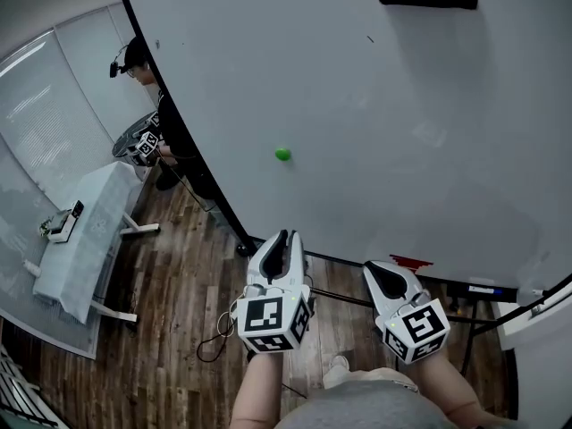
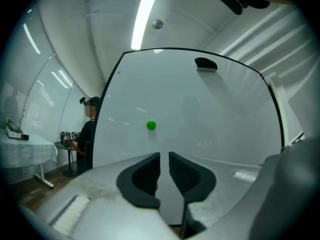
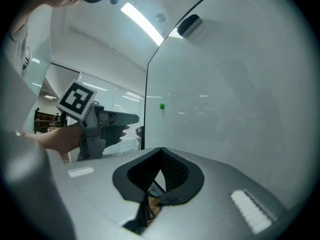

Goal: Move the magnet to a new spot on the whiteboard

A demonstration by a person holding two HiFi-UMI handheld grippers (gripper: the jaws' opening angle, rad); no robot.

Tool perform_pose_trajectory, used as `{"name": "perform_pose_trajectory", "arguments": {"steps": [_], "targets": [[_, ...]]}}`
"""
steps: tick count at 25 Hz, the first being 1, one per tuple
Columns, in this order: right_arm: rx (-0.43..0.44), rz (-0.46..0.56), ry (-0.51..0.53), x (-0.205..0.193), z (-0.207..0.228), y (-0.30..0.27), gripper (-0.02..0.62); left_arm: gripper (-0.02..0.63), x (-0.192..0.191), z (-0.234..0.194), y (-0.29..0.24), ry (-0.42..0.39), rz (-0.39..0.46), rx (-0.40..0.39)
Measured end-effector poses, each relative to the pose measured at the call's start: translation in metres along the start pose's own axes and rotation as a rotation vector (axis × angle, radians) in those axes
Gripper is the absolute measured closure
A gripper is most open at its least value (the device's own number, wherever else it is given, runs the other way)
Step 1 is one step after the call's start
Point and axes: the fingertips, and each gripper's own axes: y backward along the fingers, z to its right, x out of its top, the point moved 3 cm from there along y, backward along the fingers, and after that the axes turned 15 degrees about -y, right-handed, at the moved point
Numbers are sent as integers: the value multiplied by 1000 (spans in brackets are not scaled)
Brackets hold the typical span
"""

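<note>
Indoors, wood floor (image 1: 170, 302), upright whiteboard (image 1: 402, 132). Green magnet (image 1: 283, 154) sits left of board centre, round, face outward. Left gripper (image 1: 284, 237) clear of board, jaws slightly parted, empty; right gripper (image 1: 380, 272) closed, empty.

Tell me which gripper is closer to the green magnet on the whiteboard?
Left. The left gripper is directly below the magnet; the right gripper sits lower and farther right.

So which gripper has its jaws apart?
The left gripper: a narrow empty gap shows between its jaws; on the right gripper they meet at the tips.
</note>
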Motion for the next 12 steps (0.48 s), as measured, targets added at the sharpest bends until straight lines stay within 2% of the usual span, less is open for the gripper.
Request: {"name": "perform_pose_trajectory", "arguments": {"steps": [4,12], "targets": [[-7,11,-1,2,1,11,595,601,-19,10,27,57,-33,33],[27,-11,7,-6,-8,33,595,601,-58,38,73,137,-98,55]]}}
